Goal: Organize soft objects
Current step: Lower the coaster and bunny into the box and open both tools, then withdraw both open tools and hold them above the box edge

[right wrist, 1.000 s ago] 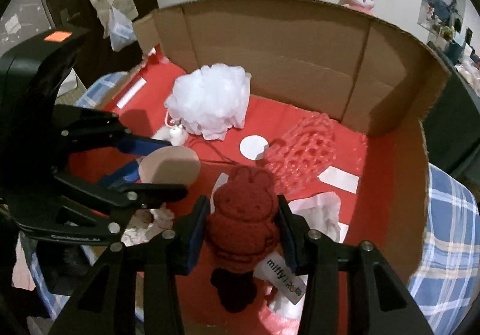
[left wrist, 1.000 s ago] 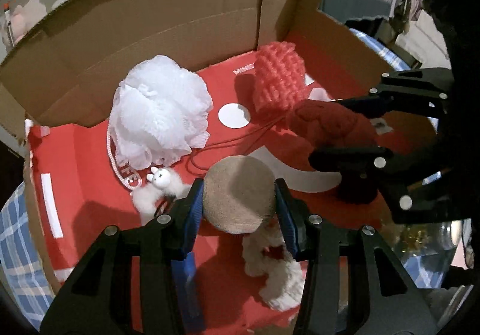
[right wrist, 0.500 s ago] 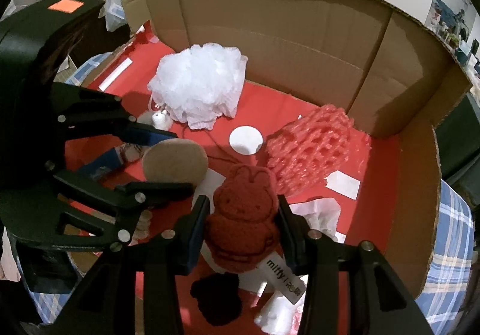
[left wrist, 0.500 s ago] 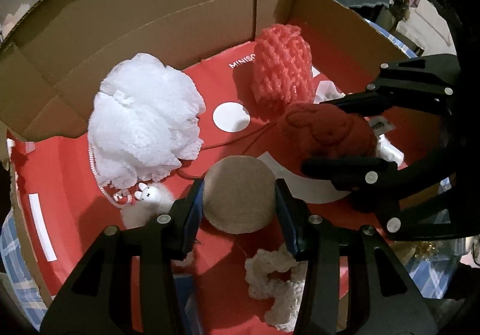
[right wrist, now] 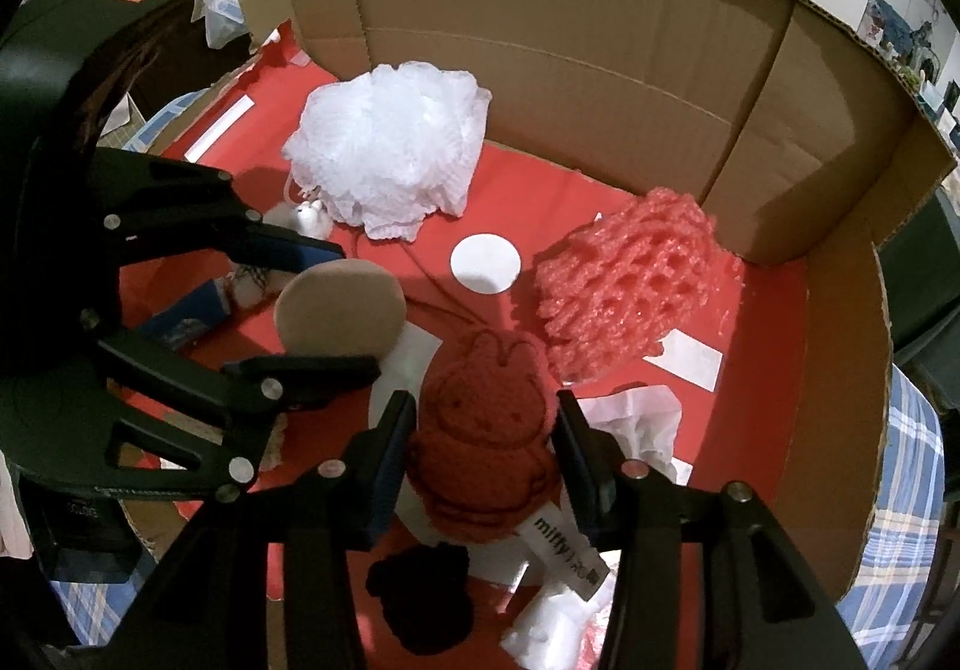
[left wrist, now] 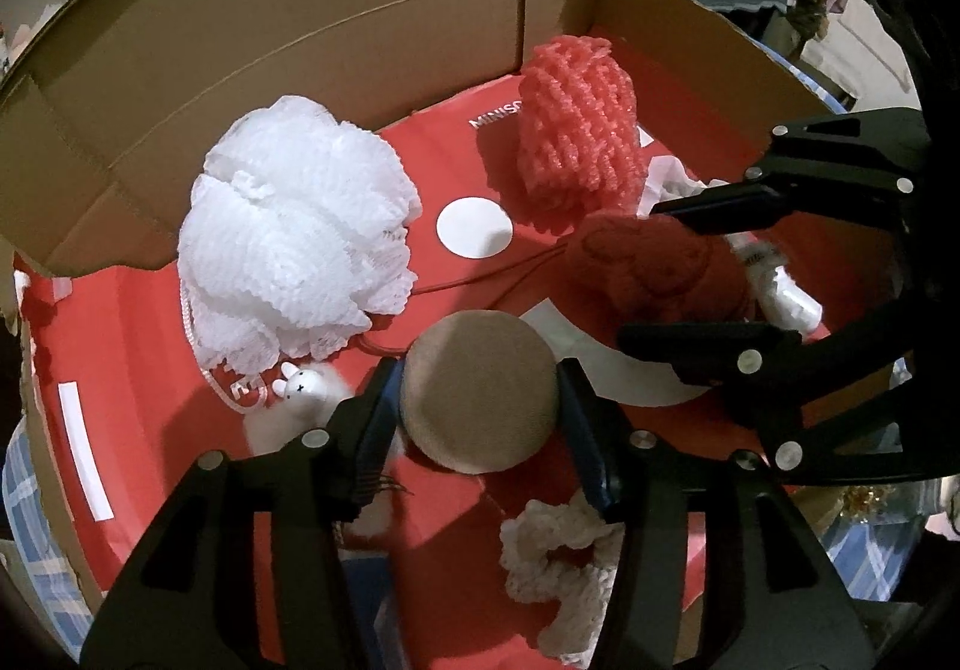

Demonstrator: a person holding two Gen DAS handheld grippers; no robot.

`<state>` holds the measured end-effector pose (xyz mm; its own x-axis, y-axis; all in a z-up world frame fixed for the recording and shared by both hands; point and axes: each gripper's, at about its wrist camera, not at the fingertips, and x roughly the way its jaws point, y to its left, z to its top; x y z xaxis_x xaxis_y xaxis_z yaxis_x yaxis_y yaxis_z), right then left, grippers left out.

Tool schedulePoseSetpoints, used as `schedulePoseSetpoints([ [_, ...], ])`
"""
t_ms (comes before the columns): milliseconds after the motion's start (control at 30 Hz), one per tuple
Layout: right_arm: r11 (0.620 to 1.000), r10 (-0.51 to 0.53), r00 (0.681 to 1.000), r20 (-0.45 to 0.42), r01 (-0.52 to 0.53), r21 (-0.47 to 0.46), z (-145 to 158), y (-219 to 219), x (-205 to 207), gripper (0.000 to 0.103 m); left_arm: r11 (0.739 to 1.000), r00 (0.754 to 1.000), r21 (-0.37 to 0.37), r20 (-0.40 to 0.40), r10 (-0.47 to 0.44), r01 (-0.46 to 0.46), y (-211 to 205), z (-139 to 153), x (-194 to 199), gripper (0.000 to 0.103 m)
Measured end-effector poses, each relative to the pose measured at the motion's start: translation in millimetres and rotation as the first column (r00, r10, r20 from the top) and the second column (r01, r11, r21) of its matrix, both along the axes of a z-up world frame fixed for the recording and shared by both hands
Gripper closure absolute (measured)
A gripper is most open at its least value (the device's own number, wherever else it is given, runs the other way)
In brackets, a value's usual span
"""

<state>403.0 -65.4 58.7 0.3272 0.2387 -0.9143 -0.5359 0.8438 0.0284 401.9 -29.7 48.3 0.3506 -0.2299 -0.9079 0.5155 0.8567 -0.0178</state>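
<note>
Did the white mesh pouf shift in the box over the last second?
No. The white mesh pouf sits in the same spot relative to the white circle on the red liner; only the camera view changed.

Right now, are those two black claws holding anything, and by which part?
Both jaws are opening. The left gripper has a tan round pad between its fingers by its edges; the right gripper has a red knitted bunny by its sides.
</note>
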Motion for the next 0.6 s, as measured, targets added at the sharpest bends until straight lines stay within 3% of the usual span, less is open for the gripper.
schedulePoseSetpoints([
  [133,1.000,-0.008,1.000,0.007,0.008,0.005,2.9,-2.9,-0.8,0.043,1.000,1.000,-0.014,0.003,0.013,-0.013,6.1,3.0,-1.8,0.047],
  [300,1.000,-0.024,1.000,0.015,0.023,0.016,9.5,-7.2,-4.2,0.042,0.998,0.999,-0.053,0.016,0.043,-0.042,15.5,11.8,-6.9,0.043],
  [467,0.997,-0.057,0.997,0.052,0.055,0.049,27.4,-16.8,-16.1,0.028,0.987,0.993,-0.117,0.033,0.112,-0.107,29.6,31.2,-21.2,0.031],
  [600,0.993,-0.097,0.991,0.091,0.090,0.079,46.8,-26.4,-32.8,0.018,0.977,0.987,-0.157,0.050,0.156,-0.146,37.7,45.0,-38.7,0.030],
])
